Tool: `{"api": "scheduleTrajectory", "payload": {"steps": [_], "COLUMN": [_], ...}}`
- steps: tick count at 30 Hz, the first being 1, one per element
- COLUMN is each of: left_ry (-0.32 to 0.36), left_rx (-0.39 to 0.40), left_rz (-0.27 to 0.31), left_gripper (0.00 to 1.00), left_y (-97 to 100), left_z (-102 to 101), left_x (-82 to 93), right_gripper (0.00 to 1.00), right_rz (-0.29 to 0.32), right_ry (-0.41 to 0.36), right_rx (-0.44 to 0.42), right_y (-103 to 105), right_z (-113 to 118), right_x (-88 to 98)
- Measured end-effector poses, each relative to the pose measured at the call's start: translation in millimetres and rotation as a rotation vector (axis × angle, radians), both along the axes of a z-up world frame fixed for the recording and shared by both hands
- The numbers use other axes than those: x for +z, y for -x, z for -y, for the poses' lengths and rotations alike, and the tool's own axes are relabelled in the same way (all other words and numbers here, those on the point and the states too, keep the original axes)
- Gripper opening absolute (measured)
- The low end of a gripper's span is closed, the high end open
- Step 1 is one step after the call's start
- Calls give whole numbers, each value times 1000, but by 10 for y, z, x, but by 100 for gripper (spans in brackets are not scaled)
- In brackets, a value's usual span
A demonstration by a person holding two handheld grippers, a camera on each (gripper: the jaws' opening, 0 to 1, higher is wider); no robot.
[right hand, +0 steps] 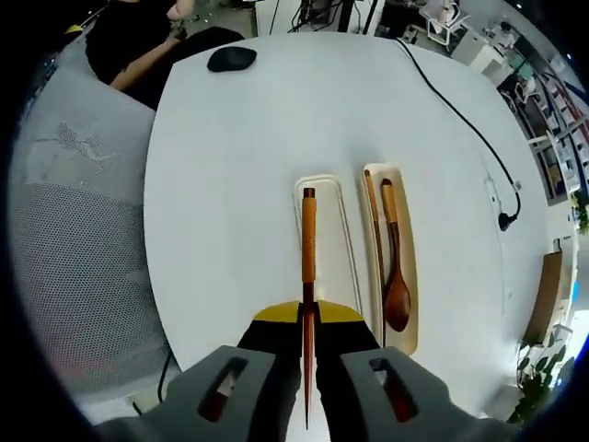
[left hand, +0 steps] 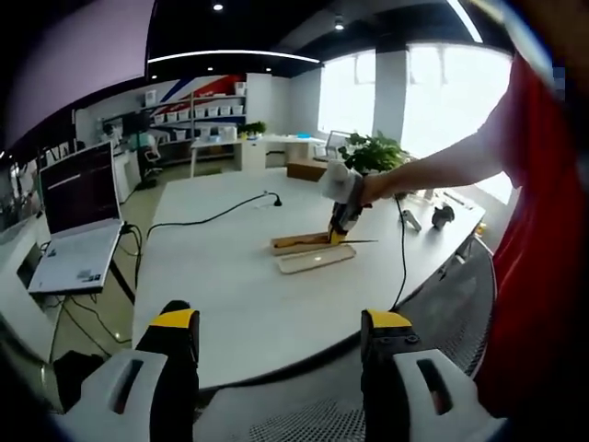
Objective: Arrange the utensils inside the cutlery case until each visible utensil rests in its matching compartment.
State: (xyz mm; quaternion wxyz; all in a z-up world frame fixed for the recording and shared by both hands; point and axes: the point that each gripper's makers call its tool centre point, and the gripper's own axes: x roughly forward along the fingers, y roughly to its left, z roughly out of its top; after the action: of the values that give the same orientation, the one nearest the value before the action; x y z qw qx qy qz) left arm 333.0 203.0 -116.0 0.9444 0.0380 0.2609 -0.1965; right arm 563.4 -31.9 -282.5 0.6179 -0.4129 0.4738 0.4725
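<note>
Bright daylit office, strong fisheye warp in both views

Windows (left hand: 433, 92) blown out to white glare; ceiling light strips (left hand: 235, 55) add fill. White table (right hand: 239, 184) evenly lit, soft faint shadows, slight overexposure. Straight edges bend toward the rim; near jaws and red sleeve (left hand: 538, 230) soft, slightly blurred, centre fairly sharp

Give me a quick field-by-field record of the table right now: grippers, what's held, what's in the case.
right gripper: shut on a wooden chopstick, held above the lid
left gripper: open, holding nothing, back from the table
cutlery case: holds a wooden spoon and a second chopstick
lid: beside the case, nothing in it
</note>
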Motion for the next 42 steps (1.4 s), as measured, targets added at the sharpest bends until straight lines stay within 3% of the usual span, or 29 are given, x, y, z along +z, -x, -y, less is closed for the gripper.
{"api": "scheduleTrajectory", "payload": {"steps": [7,16,22,29,42], "left_ry": [-8,-15,-16,-3,-3], "left_rx": [5,36,44,49,53], "left_rz": [-17,-29,-37,-32,-39], "left_gripper": [74,74,74,76,76], "left_y": [56,154,185,153,165], "left_z": [5,-103,-114,-90,-121], "left_x": [-63,-75,-109,-119,-153], "right_gripper": [1,1,1,1,1], "right_rz": [11,9,11,6,30], "right_ry": [-3,17,1,-13,4], "right_rx": [19,51,17,17,49], "right_y": [35,118,-6,120,-230], "right_z": [-35,-12,13,-27,23], "right_x": [47,-101,-26,6,171]}}
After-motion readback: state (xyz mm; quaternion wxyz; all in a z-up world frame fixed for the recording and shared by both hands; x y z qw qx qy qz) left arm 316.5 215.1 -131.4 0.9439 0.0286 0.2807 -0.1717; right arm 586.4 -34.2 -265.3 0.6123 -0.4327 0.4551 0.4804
